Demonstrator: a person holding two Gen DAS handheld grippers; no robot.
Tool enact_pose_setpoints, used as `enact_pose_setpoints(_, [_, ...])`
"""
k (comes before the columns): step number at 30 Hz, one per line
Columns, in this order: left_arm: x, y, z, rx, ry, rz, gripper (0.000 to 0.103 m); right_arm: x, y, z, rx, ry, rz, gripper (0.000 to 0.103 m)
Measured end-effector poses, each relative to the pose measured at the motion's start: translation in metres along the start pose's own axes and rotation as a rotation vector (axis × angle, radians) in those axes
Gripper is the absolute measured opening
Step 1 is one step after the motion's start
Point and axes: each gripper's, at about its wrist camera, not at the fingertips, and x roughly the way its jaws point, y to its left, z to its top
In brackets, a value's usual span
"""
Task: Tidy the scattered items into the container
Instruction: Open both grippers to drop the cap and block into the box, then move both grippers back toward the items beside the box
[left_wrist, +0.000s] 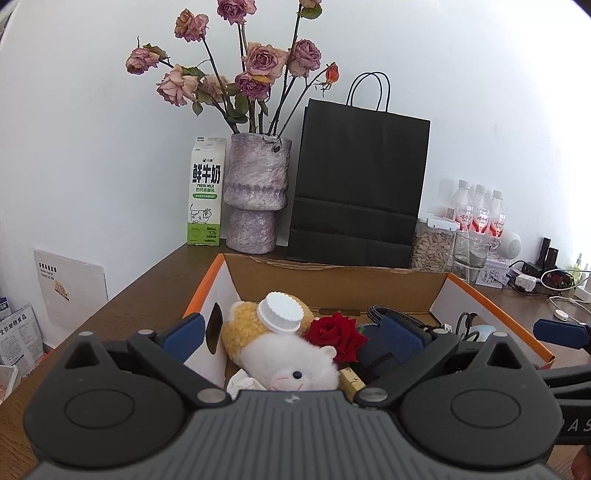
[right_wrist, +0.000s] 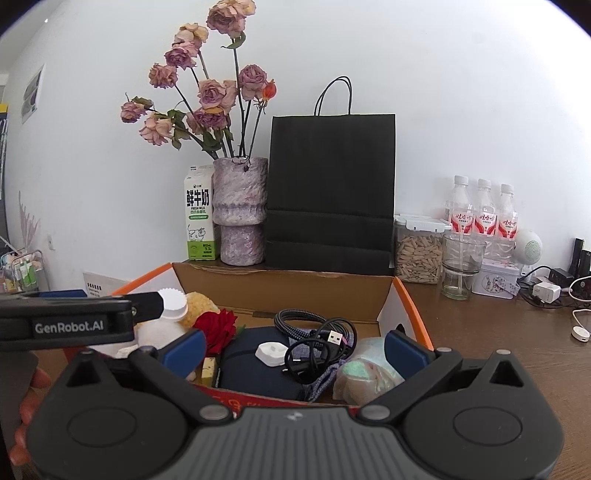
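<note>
Left gripper (left_wrist: 293, 334): fingers spread wide with nothing between them, hovering at the near edge of the box above the stuffed toy.
Right gripper (right_wrist: 294, 349): fingers spread wide as well, empty, hovering over the near right part of the box above the dark pouch and cables.
Box (right_wrist: 280, 286): open cardboard carton with orange-edged flaps, standing on the brown table (right_wrist: 517, 354) in front of the vase and the bag.
Stuffed toy (left_wrist: 291, 360): white and yellow plush lying in the left half of the box, face toward the near side.
White bottle (left_wrist: 279, 314): lying on the toy, its ribbed cap facing the left wrist camera.
Red rose (left_wrist: 338, 334): inside the box, just to the right of the toy, touching it.
Dark pouch (right_wrist: 243, 363): flat in the middle of the box; a small white charger (right_wrist: 271, 353) rests on it.
Cables (right_wrist: 317, 341): a black tangle with a USB plug, lying on the pouch's right side.
Pale bundle (right_wrist: 364, 374): crumpled greenish wrap in the near right corner of the box.
Behind the box: milk carton (left_wrist: 205, 192), vase (left_wrist: 256, 195) of dried roses, black paper bag (left_wrist: 360, 188), all against the wall.
Right of the bag: jar of seeds (right_wrist: 417, 253), empty glass (right_wrist: 461, 264), three bottles (right_wrist: 480, 210) with red labels.
</note>
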Motion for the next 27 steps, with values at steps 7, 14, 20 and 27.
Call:
enact_pose_setpoints(7, [-0.020, 0.006, -0.007, 0.027, 0.008, 0.007, 0.103, -0.015, -0.006, -0.002, 0.003, 0.030, 0.008, 0.103])
enact_pose_setpoints(14, [-0.039, 0.011, -0.018, 0.079, 0.070, -0.007, 0.103, -0.039, -0.016, -0.017, -0.032, 0.085, 0.005, 0.103])
enact_pose_setpoints(20, [-0.041, 0.015, -0.030, 0.094, 0.161, -0.021, 0.103, -0.054, -0.031, -0.040, -0.056, 0.178, -0.013, 0.103])
enact_pose_setpoints(27, [-0.033, 0.005, -0.042, 0.146, 0.238, -0.015, 0.103, -0.053, -0.037, -0.057, -0.071, 0.266, -0.009, 0.103])
